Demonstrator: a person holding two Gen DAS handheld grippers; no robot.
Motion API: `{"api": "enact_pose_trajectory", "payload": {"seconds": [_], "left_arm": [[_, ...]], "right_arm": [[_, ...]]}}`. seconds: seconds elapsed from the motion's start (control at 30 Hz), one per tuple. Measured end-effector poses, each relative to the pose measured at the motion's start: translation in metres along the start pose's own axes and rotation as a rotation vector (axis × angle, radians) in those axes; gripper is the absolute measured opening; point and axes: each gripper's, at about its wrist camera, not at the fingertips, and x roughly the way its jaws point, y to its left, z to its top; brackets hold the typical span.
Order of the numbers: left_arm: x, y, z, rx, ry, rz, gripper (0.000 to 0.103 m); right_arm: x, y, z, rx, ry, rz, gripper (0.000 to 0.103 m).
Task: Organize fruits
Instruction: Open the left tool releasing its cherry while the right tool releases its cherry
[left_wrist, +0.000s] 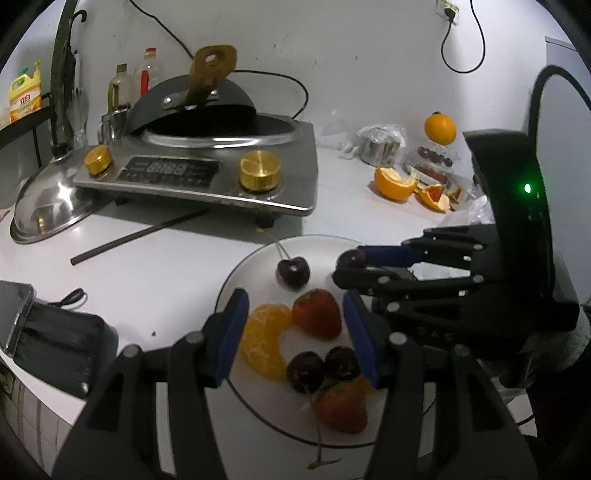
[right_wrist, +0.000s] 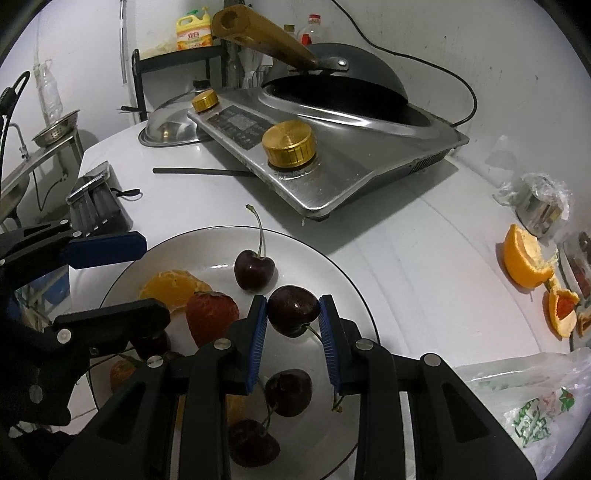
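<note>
Blue pads of the right tool (right_wrist: 293, 325) pinch a dark cherry (right_wrist: 293, 311) just above the plate (right_wrist: 343, 273). Spread wide, the left tool (left_wrist: 295, 332) hangs over a strawberry (left_wrist: 317, 313) and orange slice (left_wrist: 266, 339) on that plate on the desk (left_wrist: 147, 266).

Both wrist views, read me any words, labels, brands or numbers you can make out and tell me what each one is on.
Yellow detergent bottle: red label with two Chinese characters, too blurred to read.
Silver induction cooker's display panel: segments look like "8888", unsure; button markings too small.
Green-printed plastic bag: print unreadable.
Clear bottle's red label: unreadable.
</note>
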Motion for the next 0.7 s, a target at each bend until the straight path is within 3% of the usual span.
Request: {"api": "enact_pose_trajectory", "payload": {"seconds": [0.57, 0.7], "left_arm": [[0.0010, 0.0005, -0.0046, -0.014, 0.008, 0.005, 0.055], [-0.0003, -0.0005, -0.0039, -0.008, 0.007, 0.011, 0.056]], "right_arm": [[0.0068, -0.0038, -0.0026, 0.032, 0.015, 0.004, 0.031], [0.0058, -0.0031, -0.0023, 0.030, 0.019, 0.007, 0.042]]}}
